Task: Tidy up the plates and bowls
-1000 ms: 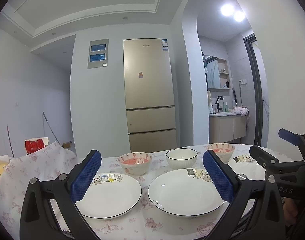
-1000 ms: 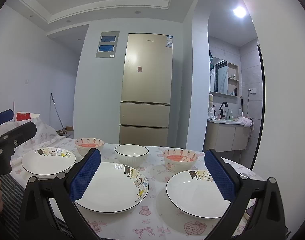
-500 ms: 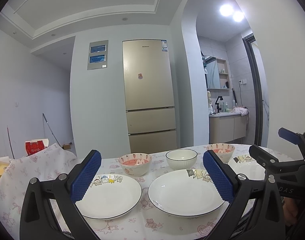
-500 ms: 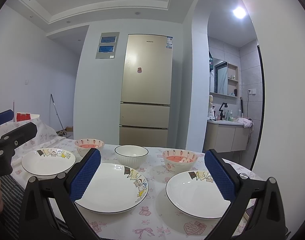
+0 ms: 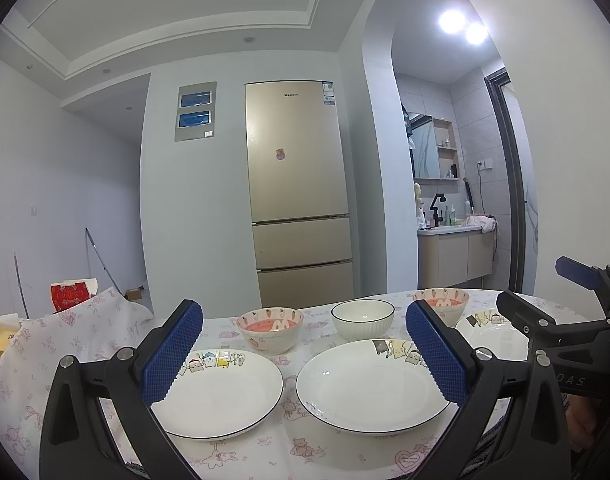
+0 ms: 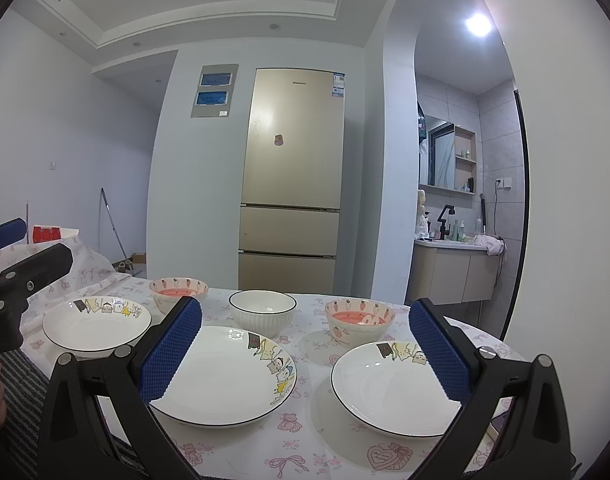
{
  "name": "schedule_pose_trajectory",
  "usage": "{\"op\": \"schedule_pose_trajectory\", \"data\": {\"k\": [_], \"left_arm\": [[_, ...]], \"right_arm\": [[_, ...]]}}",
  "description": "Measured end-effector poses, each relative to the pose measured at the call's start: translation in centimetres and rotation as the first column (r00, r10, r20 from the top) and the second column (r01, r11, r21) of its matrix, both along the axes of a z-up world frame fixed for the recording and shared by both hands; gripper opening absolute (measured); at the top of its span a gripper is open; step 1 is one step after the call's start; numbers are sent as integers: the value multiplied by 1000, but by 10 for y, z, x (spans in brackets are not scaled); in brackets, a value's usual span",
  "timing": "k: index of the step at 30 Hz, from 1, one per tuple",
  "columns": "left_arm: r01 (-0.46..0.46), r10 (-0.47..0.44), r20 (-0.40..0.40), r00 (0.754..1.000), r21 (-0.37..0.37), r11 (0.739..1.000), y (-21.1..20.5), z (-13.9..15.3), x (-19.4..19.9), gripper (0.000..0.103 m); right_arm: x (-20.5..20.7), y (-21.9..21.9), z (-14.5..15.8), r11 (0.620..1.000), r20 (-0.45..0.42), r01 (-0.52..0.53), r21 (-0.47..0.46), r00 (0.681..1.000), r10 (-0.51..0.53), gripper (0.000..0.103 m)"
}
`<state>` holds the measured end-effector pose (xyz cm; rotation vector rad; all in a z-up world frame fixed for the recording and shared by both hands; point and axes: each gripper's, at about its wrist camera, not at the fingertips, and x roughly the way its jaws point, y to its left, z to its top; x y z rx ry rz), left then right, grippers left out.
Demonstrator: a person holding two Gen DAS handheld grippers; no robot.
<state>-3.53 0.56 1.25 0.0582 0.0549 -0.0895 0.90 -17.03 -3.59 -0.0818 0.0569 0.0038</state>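
Three white ceramic plates with thin dark rims and cartoon prints, in a row along the near edge of a table under a white cloth printed with pink bears and bows (image 6: 305,440): left plate (image 5: 225,396), middle plate (image 5: 369,388), right plate (image 6: 389,392). Behind them, three bowls in a second row: a pink-lined bowl with strawberry pattern (image 5: 270,328) on the left, a plain white ribbed bowl with dark rim (image 6: 263,312) in the centre, a second strawberry-patterned bowl (image 6: 359,320) on the right. All six pieces apart from each other, none stacked.

Left gripper (image 5: 305,354) low at the table edge, blue-padded fingers (image 5: 173,356) spread wide, nothing between them, framing the left and middle plates. Right gripper (image 6: 305,354) beside it, likewise gaping and empty, framing the middle and right plates. Neither touching any dish.

Beyond the table, a tall gold fridge (image 6: 291,180) against a pale wall, and a bathroom vanity (image 6: 453,272) through an arch on the right
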Motion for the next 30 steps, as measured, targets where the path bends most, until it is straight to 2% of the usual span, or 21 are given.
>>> {"op": "schedule_pose_trajectory", "data": {"k": [30], "left_arm": [[-6, 6, -2, 1000, 24, 1000, -2, -3, 3, 103]], "right_arm": [[-1, -1, 1, 1000, 2, 6, 6, 1000, -6, 103]]}}
